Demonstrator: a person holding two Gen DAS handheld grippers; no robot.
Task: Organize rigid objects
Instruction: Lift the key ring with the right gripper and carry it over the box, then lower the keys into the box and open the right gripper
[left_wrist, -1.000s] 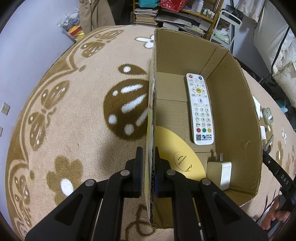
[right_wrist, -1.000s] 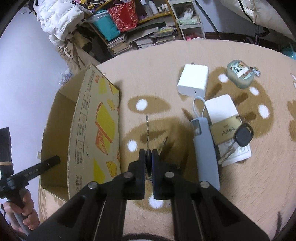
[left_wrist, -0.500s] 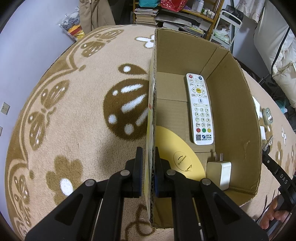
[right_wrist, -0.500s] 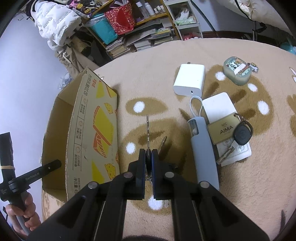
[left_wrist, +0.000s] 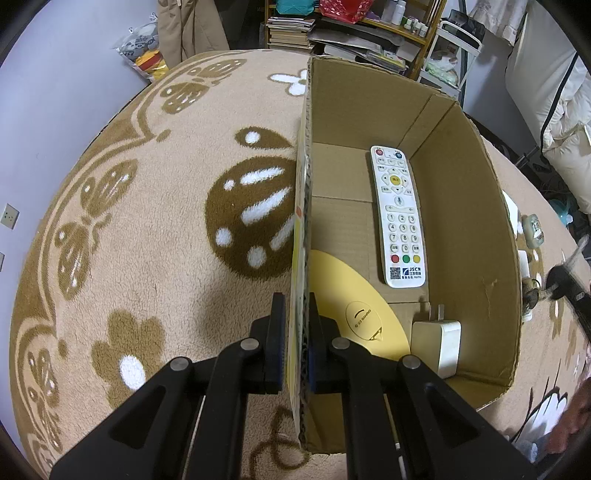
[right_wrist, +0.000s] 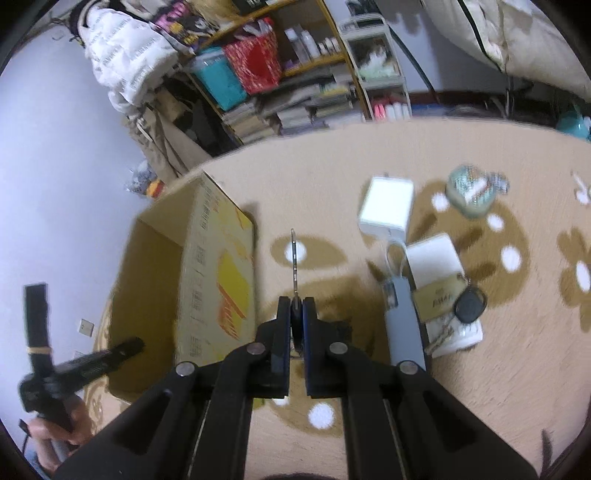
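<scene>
The left gripper (left_wrist: 294, 343) is clamped on the near wall of the cardboard box (left_wrist: 476, 229), steadying it on the rug. To its right, the right gripper (right_wrist: 296, 325) pinches a key (right_wrist: 294, 258), lifted above the rug (right_wrist: 480, 387). Next, I judge, it swings left over the box and lets go.

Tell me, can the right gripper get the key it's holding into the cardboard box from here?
Probably yes. The right gripper is shut on the key, the cardboard box stands open-topped beside it with nothing between, and the left gripper clamps the far wall only.
</scene>
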